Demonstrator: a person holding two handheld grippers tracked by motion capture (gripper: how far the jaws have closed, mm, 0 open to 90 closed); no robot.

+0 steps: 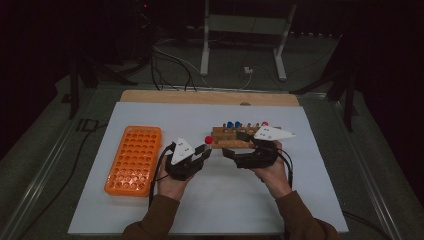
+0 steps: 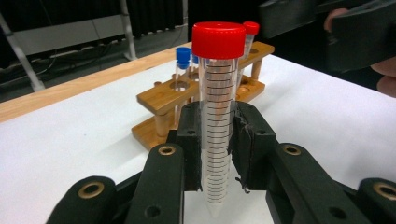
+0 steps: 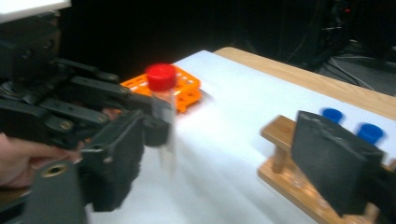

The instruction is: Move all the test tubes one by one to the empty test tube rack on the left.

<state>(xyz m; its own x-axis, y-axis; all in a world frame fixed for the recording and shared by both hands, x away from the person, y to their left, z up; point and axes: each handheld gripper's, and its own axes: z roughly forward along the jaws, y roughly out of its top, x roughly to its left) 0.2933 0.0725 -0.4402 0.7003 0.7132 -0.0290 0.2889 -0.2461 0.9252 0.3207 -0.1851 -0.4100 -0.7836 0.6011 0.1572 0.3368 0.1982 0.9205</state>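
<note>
Cables [image 1: 170, 70] trail over the dark floor beyond the table, under a pale metal stand [image 1: 243, 37]. On the table lies a white sheet [image 1: 220, 200], its wooden edge showing along the far side.

Furthest left on the sheet sits an orange tube rack [image 1: 133, 159], lying flat, its holes looking empty from the high view. Just to its right, the person's left hand [image 1: 172, 184] holds the left gripper [image 2: 219, 135]. Its jaws are clamped on a clear graduated tube with a red cap [image 2: 218, 93], gripping it about midway down. The tube stands upright, its pointed tip hanging free below the jaws and above the sheet, between the orange rack and the wooden one.

Right of that is a wooden tube rack [image 1: 235, 136], which carries blue-capped tubes [image 1: 233, 124] and one red-capped tube [image 1: 265, 123] at its right end. The right gripper [image 1: 240, 145], held in the person's right hand [image 1: 274, 172], is at the near side of this rack. Its jaws stand wide apart and hold nothing; one jaw sits just in front of the rack's end post and hides part of it in the right gripper view
</note>
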